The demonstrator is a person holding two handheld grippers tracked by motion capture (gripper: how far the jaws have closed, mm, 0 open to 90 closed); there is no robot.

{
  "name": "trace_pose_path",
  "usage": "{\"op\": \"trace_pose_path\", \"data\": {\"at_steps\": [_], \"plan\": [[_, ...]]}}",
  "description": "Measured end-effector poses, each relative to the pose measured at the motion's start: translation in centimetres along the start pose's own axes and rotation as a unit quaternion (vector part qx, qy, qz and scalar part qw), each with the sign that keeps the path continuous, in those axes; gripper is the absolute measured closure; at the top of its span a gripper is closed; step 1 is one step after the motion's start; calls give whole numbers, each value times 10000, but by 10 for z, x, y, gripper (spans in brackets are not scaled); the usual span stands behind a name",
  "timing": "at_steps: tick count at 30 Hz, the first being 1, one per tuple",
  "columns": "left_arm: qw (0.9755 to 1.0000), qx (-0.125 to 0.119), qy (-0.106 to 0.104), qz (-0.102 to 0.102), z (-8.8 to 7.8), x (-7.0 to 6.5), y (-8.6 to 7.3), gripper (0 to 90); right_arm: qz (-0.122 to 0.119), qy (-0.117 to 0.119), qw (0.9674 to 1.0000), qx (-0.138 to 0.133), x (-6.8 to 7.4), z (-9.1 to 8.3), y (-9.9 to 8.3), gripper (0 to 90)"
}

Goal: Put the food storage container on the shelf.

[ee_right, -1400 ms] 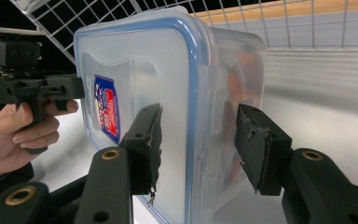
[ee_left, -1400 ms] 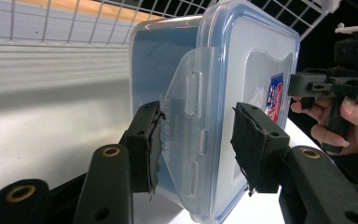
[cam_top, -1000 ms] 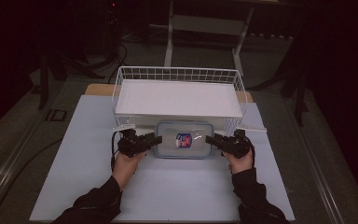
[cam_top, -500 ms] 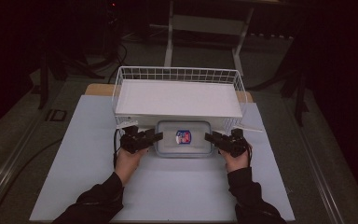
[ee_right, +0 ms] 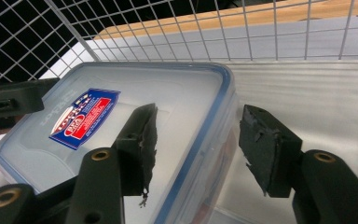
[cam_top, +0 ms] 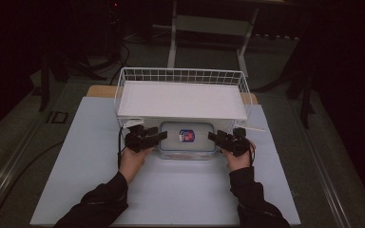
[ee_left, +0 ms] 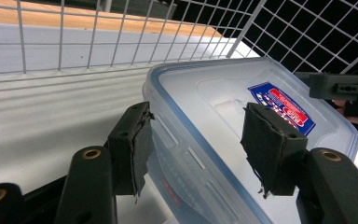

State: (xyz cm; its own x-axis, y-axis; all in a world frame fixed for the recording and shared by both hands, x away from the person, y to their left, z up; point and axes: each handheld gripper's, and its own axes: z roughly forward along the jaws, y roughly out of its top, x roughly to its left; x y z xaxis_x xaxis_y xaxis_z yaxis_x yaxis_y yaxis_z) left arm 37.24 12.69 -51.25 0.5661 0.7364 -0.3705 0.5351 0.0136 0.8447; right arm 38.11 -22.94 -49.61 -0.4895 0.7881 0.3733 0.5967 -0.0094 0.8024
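Observation:
A clear plastic container (cam_top: 187, 142) with a blue-rimmed lid and a red-and-blue label lies on the white mat, tucked against the front of a white wire basket (cam_top: 180, 75). My left gripper (cam_top: 159, 135) straddles its left end and my right gripper (cam_top: 214, 137) its right end. In the left gripper view the gripper (ee_left: 200, 135) has one pad over the lid (ee_left: 223, 107) and one beside the wall, with gaps showing. The right gripper (ee_right: 198, 140) stands the same way over the container (ee_right: 144, 102). Both pairs of jaws have just been opening, with the container's edge between them.
The wire basket holds a white board (cam_top: 183, 99) and stands on a wooden tabletop at the back. The white mat (cam_top: 180, 190) stretches toward the person. Dark floor, cables and stand legs surround the table. The opposite gripper (ee_left: 340, 86) shows across the lid.
Both grippers' jaws stand wider apart at the container's ends than a second ago. The hands and the container have hardly shifted.

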Motion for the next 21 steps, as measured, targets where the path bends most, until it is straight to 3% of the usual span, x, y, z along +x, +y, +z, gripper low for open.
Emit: {"op": "trace_pose_path", "data": {"at_steps": [2,4,6,8,9,11,12,16,21], "plan": [[10000,-36,44,-29,-2,-3,0,405,14,13,10000,-67,0,-1,0,400],[9998,-63,-10,178,-5,-4,2,374,13,21,10000,-78,2,-3,0,385],[10000,-42,-20,61,-9,-9,2,341,-83,-13,9999,-91,5,-6,-1,375],[9993,4,-81,358,-13,-11,2,302,-139,16,9998,-120,10,-11,-1,367],[9996,3,-115,277,-15,-12,1,299,-194,8,9997,-121,13,-13,-2,367],[9993,-6,-228,304,-19,-12,0,262,-240,14,9996,-125,15,-15,-2,367],[9996,-28,-201,189,-26,-17,-2,262,-284,57,9995,-135,19,-19,-3,366],[9993,37,-154,344,-40,-23,-4,164,-430,290,9986,-80,36,-31,-9,358],[9986,192,-392,286,-54,-31,-11,95,-489,594,9970,-44,50,-38,-17,393]]}}
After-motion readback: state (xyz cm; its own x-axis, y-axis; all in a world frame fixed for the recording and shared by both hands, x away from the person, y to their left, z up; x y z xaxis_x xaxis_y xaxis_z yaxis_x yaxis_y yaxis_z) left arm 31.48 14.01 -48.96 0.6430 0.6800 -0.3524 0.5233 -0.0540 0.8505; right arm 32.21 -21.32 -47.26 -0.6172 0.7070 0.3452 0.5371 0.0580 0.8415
